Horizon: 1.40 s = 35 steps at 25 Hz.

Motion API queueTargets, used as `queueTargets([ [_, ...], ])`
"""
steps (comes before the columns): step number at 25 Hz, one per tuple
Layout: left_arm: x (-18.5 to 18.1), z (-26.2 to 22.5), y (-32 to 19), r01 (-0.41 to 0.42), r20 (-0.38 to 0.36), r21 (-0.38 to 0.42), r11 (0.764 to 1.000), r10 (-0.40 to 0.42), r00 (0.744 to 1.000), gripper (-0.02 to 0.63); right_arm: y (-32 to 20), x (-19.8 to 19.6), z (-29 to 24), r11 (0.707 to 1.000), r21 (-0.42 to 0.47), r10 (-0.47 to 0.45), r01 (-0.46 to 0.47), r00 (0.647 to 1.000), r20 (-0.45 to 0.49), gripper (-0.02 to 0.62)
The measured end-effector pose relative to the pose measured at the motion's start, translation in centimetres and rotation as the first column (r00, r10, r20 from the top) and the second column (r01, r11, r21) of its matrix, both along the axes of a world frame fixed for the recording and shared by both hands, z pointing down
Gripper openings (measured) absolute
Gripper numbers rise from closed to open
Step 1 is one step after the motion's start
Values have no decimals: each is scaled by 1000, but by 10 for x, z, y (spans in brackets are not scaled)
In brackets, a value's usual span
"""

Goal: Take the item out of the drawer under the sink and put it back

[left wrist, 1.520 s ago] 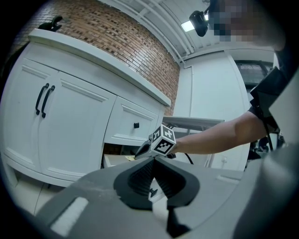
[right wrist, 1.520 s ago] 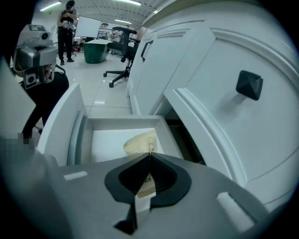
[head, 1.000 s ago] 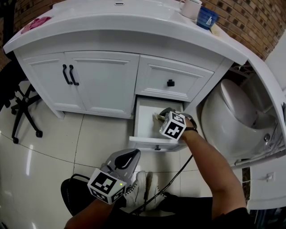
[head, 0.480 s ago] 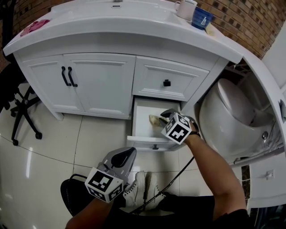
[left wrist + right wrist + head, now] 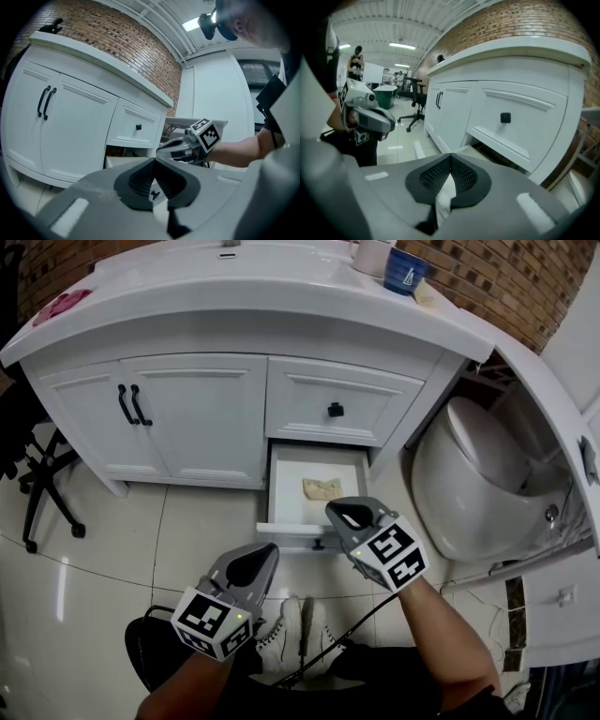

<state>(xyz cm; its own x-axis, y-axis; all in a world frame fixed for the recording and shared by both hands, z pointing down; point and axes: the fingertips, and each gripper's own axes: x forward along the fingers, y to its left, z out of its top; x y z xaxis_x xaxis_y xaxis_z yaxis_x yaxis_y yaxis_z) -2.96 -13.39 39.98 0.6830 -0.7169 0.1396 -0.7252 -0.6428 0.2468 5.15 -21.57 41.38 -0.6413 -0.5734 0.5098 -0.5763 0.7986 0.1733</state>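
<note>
Pulling clear of the white vanity cabinet (image 5: 187, 418) and its open bottom drawer (image 5: 281, 528), the right gripper (image 5: 342, 514) has come out empty, jaws pressed together with nothing between them. A second ago it was down inside, over the item. The left gripper (image 5: 262, 559) hangs off to its left, jaws likewise closed on nothing. The crumpled beige item (image 5: 323, 489) lies in the drawer, just ahead of the right jaws. Put-back looks done; shutting the drawer may remain.

Left hand-held gripper (image 5: 265, 554), right (image 5: 337, 512): apparently closed
</note>
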Motion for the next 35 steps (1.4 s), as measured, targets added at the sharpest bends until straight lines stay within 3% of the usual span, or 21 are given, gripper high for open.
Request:
queueTargets([
  [3, 3, -2, 0, 0, 6, 1, 1000, 0, 1000, 6, 20, 10, -8, 997, -46, 67, -61, 986, 155, 8],
  [6, 5, -2, 0, -5, 7, 7, 1000, 5, 1000, 6, 37, 23, -13, 988, -101, 144, -119, 943, 299, 8],
  [9, 3, -2, -1, 2, 6, 7, 1000, -2, 1000, 6, 50, 35, -17, 980, -119, 196, -163, 908, 371, 8],
  [19, 4, -2, -2, 5, -1, 4, 1000, -5, 1000, 6, 67, 49, -7, 967, -127, 253, -221, 884, 393, 8],
  [35, 9, -24, 26, -9, -4, 44, 999, 9, 1000, 6, 98, 51, -31, 968, -82, 249, -237, 880, 404, 8],
])
